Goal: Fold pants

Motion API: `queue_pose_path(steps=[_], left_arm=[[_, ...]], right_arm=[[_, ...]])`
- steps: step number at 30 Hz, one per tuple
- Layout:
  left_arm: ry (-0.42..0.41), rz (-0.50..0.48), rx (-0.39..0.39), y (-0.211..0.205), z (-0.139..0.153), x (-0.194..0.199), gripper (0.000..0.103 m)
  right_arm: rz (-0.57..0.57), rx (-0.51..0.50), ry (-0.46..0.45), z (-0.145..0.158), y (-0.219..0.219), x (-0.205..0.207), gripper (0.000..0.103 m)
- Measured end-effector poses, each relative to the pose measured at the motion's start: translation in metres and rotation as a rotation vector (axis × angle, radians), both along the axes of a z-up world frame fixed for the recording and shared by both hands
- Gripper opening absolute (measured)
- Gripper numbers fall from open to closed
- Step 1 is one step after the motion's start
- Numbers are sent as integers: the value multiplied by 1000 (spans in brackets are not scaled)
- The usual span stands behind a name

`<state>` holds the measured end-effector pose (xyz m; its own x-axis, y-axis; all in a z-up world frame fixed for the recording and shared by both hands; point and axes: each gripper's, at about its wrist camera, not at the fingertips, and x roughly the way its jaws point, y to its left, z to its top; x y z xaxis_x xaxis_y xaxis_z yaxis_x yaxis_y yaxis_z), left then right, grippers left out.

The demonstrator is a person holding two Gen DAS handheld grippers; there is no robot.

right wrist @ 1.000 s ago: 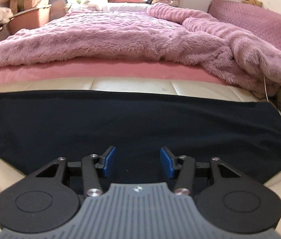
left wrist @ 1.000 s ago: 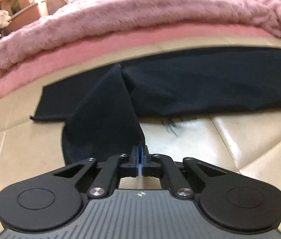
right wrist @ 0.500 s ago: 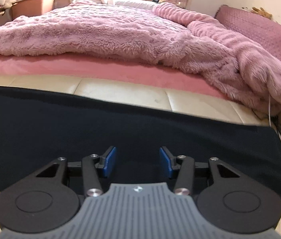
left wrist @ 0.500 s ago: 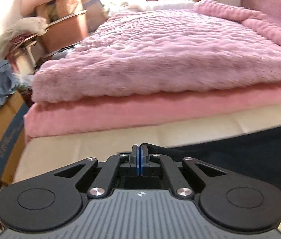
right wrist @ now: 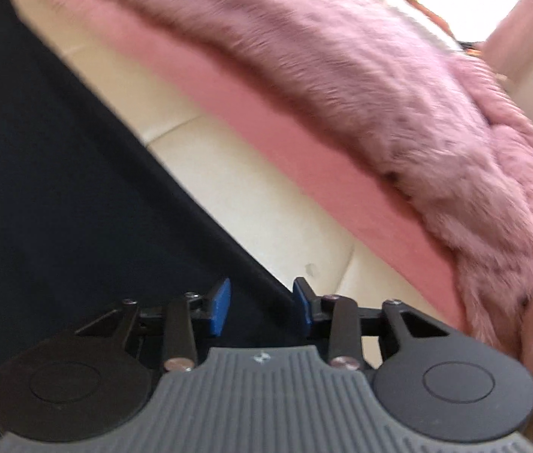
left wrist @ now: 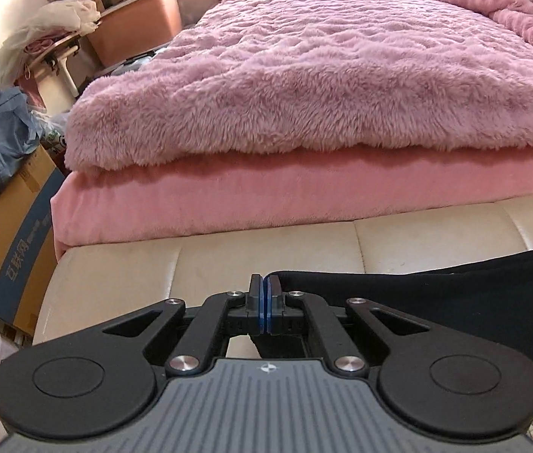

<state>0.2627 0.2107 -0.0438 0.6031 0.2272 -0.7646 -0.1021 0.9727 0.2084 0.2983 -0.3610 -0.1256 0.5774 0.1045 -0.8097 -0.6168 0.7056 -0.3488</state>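
Note:
The black pants lie on a cream padded bench at the foot of a bed. My left gripper is shut with its blue pads together at the pants' left end; black cloth runs right from the pads and under the gripper. The pinch itself is hidden. In the blurred, tilted right wrist view the pants fill the left side. My right gripper is open and straddles the pants' far edge, low over the cloth.
A fluffy pink blanket on a pink mattress rises just behind the bench. Cardboard boxes, bags and a brown bin crowd the floor at the left. The blanket hangs over the bench's right end.
My left gripper has carried the pants' end up and over, from the bench's front to its far left part. My right gripper has tilted and shifted to the pants' far edge, still open.

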Motion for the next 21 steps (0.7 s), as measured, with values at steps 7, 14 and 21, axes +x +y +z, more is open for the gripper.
queue_pose_path(steps=[7, 14, 21], left_arm=[[15, 2, 16, -1, -5, 1, 0], [1, 39, 2, 1, -6, -5, 0], [-17, 46, 4, 1, -3, -7, 0]], right_arm=[[107, -23, 103, -8, 2, 20, 1], [106, -30, 80, -5, 7, 11, 0], [-14, 36, -56, 21, -14, -6, 0]])
